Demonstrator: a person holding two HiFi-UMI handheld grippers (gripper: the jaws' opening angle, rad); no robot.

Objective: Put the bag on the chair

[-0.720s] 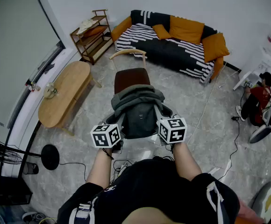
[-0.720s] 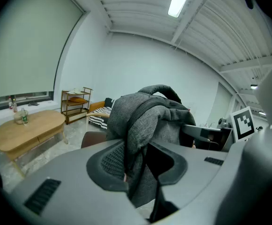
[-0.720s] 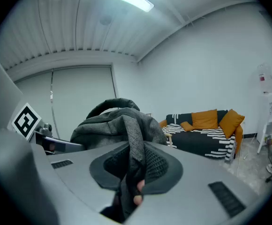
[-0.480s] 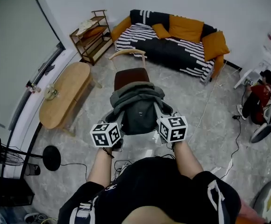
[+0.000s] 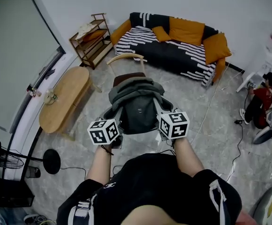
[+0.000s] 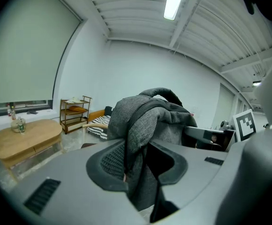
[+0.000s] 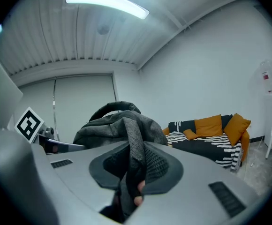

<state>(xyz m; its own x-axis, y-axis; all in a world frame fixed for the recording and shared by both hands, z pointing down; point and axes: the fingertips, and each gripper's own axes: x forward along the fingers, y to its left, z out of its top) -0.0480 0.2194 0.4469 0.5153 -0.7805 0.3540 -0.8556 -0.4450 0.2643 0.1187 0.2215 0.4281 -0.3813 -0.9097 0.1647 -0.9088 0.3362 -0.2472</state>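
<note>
Forward over the chair [image 5: 126,57] the bag [image 5: 137,108] has moved, hiding most of the seat. Left gripper [image 6: 138,159] pinches the bag's grey fabric. The bag hangs between both claws, the chair just beyond them. Right gripper [image 7: 132,168] pinches its other side.

Dead centre: bag [image 5: 135,108], strung between left gripper [image 5: 113,118] on its left and right gripper [image 5: 162,111] on its right, with bag fabric inside both sets of jaws. Just behind bag: chair [image 5: 126,57], backrest on the far side, seat mostly covered by bag in head view; touching or not, can't tell. Behind chair, against far wall: sofa [image 5: 173,46]. Left of sofa, in the corner: shelf unit [image 5: 90,36]. Left of chair: oval table [image 5: 63,100]. Nearer than table, on floor: round stand base [image 5: 51,159]. Far right, well apart from chair, on floor: a person [image 5: 260,104].
</note>
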